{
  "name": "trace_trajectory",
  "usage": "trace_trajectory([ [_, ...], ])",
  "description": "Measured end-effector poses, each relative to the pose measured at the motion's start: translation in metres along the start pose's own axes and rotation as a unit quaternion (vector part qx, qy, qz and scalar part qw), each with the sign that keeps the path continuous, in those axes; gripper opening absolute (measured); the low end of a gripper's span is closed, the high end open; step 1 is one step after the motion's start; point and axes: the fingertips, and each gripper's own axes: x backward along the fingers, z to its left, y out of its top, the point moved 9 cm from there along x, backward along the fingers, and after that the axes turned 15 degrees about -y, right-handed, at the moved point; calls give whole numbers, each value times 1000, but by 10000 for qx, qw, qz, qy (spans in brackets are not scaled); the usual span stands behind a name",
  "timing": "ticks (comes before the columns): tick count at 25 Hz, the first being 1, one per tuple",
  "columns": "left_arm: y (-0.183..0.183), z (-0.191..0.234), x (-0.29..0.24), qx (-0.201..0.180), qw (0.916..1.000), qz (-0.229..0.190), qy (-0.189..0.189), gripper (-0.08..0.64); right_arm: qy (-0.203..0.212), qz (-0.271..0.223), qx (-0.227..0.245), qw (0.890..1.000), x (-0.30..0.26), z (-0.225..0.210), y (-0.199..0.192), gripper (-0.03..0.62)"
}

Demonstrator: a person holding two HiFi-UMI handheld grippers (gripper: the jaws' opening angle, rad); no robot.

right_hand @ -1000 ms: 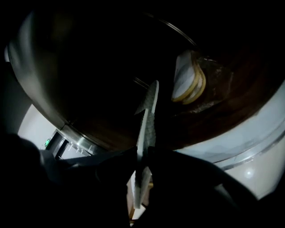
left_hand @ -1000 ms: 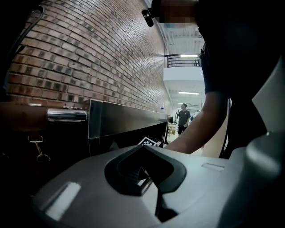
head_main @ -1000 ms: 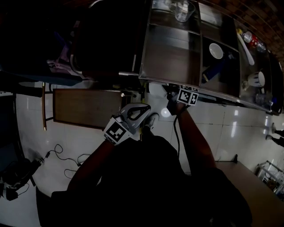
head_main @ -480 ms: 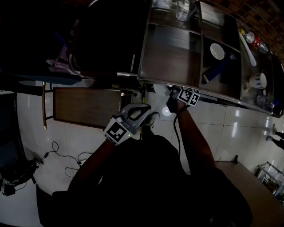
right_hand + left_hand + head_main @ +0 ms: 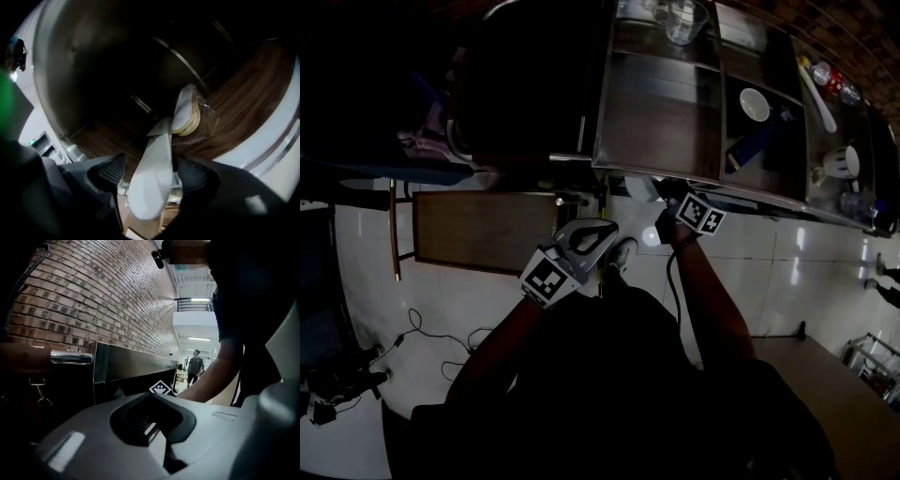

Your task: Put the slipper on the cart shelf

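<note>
Right gripper point(image 5: 152, 172): jaws opening, with the pads standing clear on either side of the white slipper point(image 5: 157, 154). The slipper's far end lies on the wooden cart shelf point(image 5: 234, 112), just beside a pale wrapped roll point(image 5: 190, 112). Left gripper point(image 5: 609, 227): jaws together, nothing held, back from the cart.

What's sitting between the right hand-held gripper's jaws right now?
The white slipper, shown in the right gripper view; the right hand-held gripper's jaws are opening around it.
</note>
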Motion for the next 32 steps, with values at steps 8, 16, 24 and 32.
trace_trajectory([
  [8,5,-3,32,-28,9994,-202,-278,1,-46,-493,451,9978,68,45,-13,342],
  [16,14,-17,99,-167,9963,-428,-727,2,236,-948,1145,9886,139,143,-52,330],
  [24,14,-37,193,-121,9940,-584,-921,0,909,-1198,2100,9661,173,274,-122,158],
  [32,-1,-71,257,-314,9947,-641,-733,2,1372,-1330,2702,9436,199,338,-172,20],
])
